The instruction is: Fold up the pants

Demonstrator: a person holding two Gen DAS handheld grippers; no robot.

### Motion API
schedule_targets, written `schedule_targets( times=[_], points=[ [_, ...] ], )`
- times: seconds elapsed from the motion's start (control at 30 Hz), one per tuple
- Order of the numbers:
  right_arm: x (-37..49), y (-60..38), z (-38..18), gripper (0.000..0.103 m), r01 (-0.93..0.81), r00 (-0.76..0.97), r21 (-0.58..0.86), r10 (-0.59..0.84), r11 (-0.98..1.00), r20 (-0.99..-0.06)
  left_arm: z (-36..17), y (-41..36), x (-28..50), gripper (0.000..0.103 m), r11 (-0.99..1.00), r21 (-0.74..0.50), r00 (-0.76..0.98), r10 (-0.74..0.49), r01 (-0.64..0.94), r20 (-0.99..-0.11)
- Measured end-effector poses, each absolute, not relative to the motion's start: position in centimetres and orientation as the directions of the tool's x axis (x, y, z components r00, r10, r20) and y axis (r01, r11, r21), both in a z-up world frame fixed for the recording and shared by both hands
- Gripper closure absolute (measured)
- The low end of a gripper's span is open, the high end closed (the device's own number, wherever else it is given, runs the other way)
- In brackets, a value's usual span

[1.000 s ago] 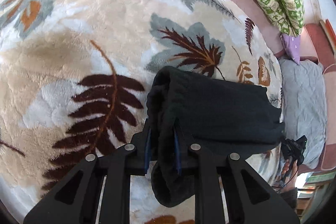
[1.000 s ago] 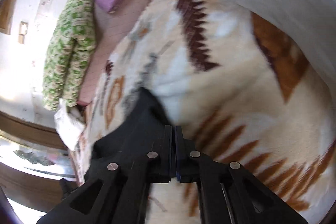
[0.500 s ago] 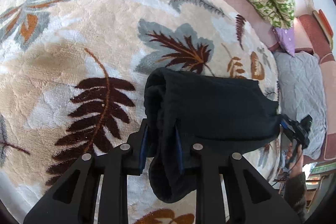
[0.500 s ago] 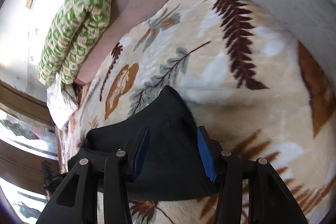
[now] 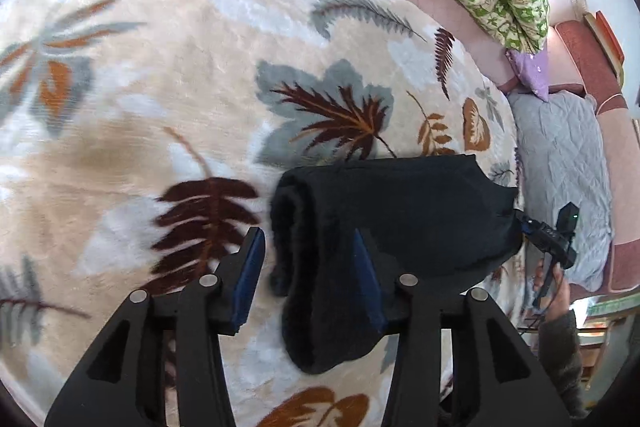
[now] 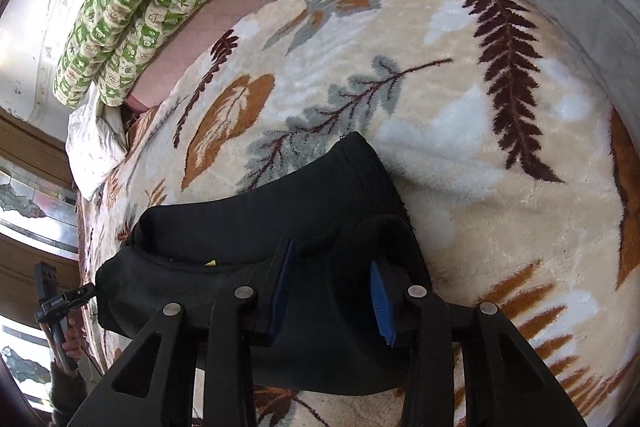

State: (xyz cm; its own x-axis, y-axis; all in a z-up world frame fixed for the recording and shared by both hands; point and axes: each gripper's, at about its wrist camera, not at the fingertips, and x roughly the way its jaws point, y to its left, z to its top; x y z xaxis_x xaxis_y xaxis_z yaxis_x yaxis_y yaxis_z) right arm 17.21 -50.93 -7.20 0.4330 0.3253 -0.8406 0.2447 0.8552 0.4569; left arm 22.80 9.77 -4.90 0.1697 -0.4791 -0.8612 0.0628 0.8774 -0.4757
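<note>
Pants (image 5: 400,219) freed from left gripper (image 5: 306,275)

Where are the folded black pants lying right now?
In both wrist views the black pants lie folded on the leaf-patterned blanket, one end between the left gripper jaws, the other between the right gripper jaws.

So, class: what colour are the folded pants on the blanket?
Black. The pants show best in the left wrist view.
</note>
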Motion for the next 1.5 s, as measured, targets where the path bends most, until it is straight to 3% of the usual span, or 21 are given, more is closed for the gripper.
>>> schedule_targets(
  times=[0.13,0.17,0.2,0.23,0.27,0.87,1.1,1.23,1.4,1.5],
  points=[
    [17.2,-50.9,-7.4,0.087,0.251,0.432,0.455,0.322,0.854,-0.842,-5.0,7.9,23.7,0.06,0.87,-0.491,0.203,-0.491,0.053,-0.847],
    [17.2,-50.7,-7.4,0.088,0.241,0.431,0.445,0.316,0.862,-0.845,-4.9,7.7,23.8,0.064,0.867,-0.496,0.215,-0.494,0.048,-0.843],
    [17.1,-50.6,-7.3,0.091,0.234,0.431,0.419,0.293,0.877,-0.854,-4.8,7.3,23.8,0.083,0.863,-0.502,0.229,-0.499,0.05,-0.836],
    [17.1,-50.5,-7.1,0.093,0.23,0.432,0.41,0.285,0.883,-0.856,-4.7,7.1,23.9,0.092,0.866,-0.497,0.234,-0.494,0.05,-0.838],
    [17.0,-50.5,-7.0,0.094,0.23,0.435,0.409,0.283,0.883,-0.855,-4.7,7.0,23.9,0.094,0.866,-0.498,0.235,-0.493,0.043,-0.838],
    [18.1,-51.5,0.4,0.096,0.175,0.646,0.517,0.298,0.838,-0.703,-4.3,11.5,24.7,0.094,0.71,-0.694,0.441,-0.588,-0.12,-0.678],
    [19.5,-52.9,-5.0,0.096,0.289,0.597,0.531,0.284,0.797,-0.751,-8.4,12.5,27.1,0.094,0.742,-0.637,0.395,-0.532,-0.208,-0.749],
    [19.9,-52.5,-8.1,0.095,0.326,0.519,0.473,0.263,0.819,-0.813,-8.5,12.4,28.0,0.091,0.757,-0.628,0.349,-0.547,-0.183,-0.761],
    [18.5,-54.3,-6.2,0.076,0.351,0.585,0.537,0.269,0.767,-0.765,-7.6,12.8,28.2,0.084,0.773,-0.618,0.235,-0.58,-0.146,-0.78],
    [17.0,-54.7,-5.1,0.074,0.339,0.574,0.544,0.289,0.768,-0.766,-6.0,13.5,27.3,0.081,0.828,-0.549,0.244,-0.513,-0.113,-0.823]
  ],
)
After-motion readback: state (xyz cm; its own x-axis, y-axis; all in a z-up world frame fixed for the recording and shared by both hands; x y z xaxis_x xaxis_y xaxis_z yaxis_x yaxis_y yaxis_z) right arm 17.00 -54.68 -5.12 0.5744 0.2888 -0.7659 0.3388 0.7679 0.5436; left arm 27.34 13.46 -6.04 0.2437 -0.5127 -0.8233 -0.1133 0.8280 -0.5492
